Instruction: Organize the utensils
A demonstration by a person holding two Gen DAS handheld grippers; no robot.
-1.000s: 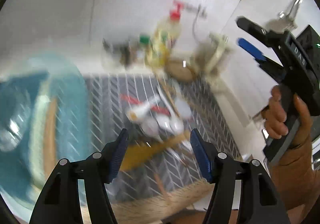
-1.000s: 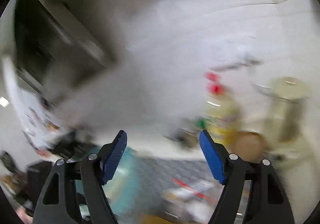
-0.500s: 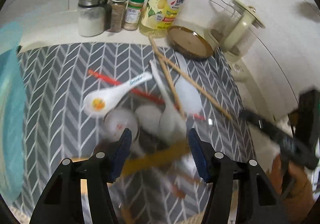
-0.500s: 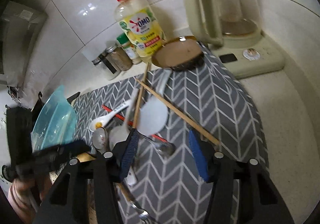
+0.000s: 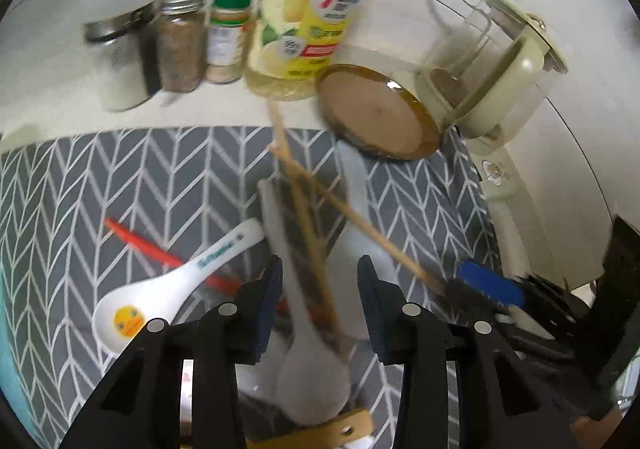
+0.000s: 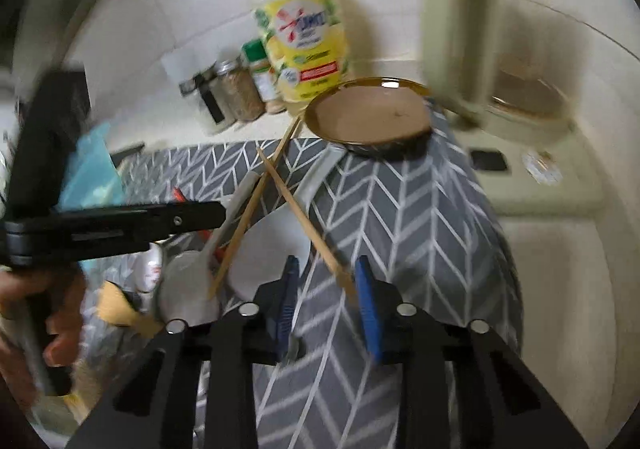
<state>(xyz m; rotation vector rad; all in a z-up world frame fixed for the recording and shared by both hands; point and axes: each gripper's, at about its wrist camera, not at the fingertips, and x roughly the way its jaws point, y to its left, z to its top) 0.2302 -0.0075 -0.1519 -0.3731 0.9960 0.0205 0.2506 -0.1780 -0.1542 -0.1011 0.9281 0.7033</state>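
Progress: nothing sorted yet by my read, utensils lie in one crossed heap on the chevron mat [image 5: 120,177]; everything below is placed against that mat

Left to right:
- teal bowl [image 6: 90,169] off the mat's left edge
- red chopstick [image 5: 140,245] on the left half of the mat, running under the duck spoon [image 5: 160,289]
- plain white spoon [image 5: 308,361] mid-mat, bowl end toward the near edge; two wooden chopsticks [image 5: 308,233] crossed on top of it; a wooden-handled utensil [image 5: 320,429] at the near edge, head not readable
- brown plate [image 5: 376,113] on the mat's far right corner; spice jars [image 5: 180,45] and dish soap bottle [image 5: 312,9] behind the far edge, kettle [image 5: 500,77] off the right edge

Left: both sticks and every spoon need moving; where they should go is not visible

Pose:
- left gripper [image 5: 318,301] pitched steeply down over mid-mat, jaws have just been closing, fingers part-apart and straddling the white spoon handle plus one wooden chopstick; pads not visibly pressing, so no grip yet
- right gripper [image 6: 326,297] also pitched down, right of the heap, jaws have just been closing, narrower gap, near tip of the other wooden chopstick [image 6: 308,229] sits between the pads, contact not visible (motion blur)
- the person's hand [image 6: 36,313] grips the left tool's handle at the mat's left side
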